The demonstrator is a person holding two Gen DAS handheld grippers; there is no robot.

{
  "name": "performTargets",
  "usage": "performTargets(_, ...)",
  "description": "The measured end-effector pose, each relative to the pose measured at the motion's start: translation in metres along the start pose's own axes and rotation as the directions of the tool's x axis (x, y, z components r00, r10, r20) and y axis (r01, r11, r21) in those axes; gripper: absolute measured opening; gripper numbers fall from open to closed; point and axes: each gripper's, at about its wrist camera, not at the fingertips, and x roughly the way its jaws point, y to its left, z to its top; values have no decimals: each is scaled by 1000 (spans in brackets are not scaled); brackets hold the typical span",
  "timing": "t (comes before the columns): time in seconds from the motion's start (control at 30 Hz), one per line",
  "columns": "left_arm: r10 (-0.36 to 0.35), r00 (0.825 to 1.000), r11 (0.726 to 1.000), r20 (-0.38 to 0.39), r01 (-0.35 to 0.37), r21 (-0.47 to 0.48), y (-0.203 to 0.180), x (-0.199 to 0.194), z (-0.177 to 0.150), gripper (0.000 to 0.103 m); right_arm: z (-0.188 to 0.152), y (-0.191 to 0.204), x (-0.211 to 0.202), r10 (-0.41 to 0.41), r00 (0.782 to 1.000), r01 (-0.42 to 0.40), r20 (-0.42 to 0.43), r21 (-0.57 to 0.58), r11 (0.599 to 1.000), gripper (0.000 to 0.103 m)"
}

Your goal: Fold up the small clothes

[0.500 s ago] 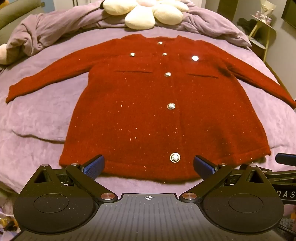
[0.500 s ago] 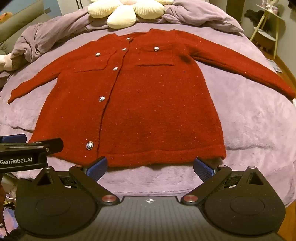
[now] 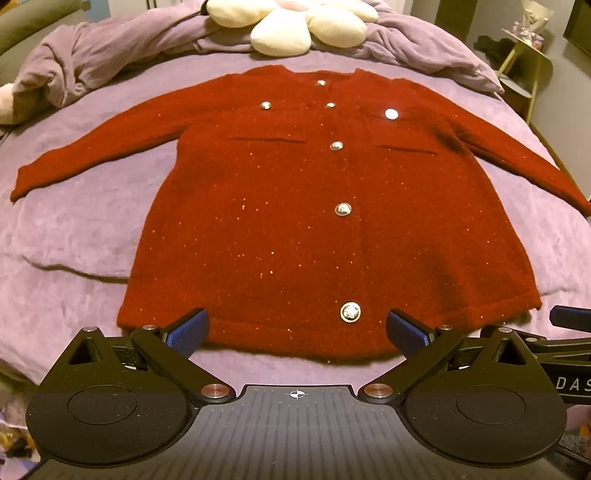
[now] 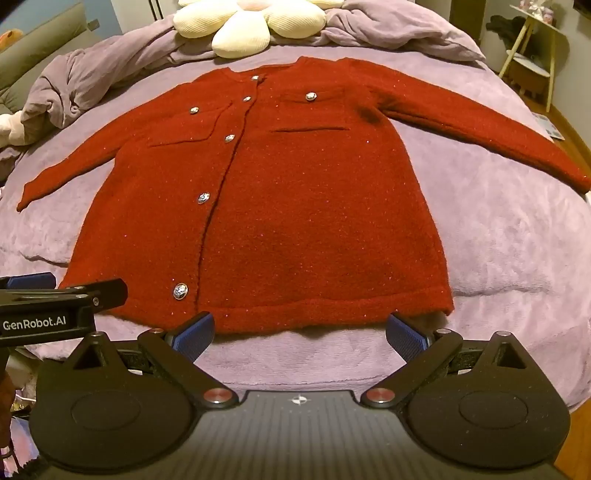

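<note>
Bare blanket [image 4: 517,236] flanking cardigan [image 4: 295,206]

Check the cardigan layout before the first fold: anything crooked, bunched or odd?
Nothing stands out. The red cardigan lies flat and buttoned on the purple blanket, sleeves spread. Both grippers, left and right, are open at the hem.

The red knitted cardigan's [image 3: 295,221] right cuff runs off the frame edge; the cream flower-shaped cushion [image 4: 251,22] is cropped on top.
</note>
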Motion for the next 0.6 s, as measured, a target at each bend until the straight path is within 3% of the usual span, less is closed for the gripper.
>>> performTargets(0.6,3,1000,1000,-26,-3,-9,3,6,1,103,-1,-5,5,24,1000,-24,2,25,999,99)
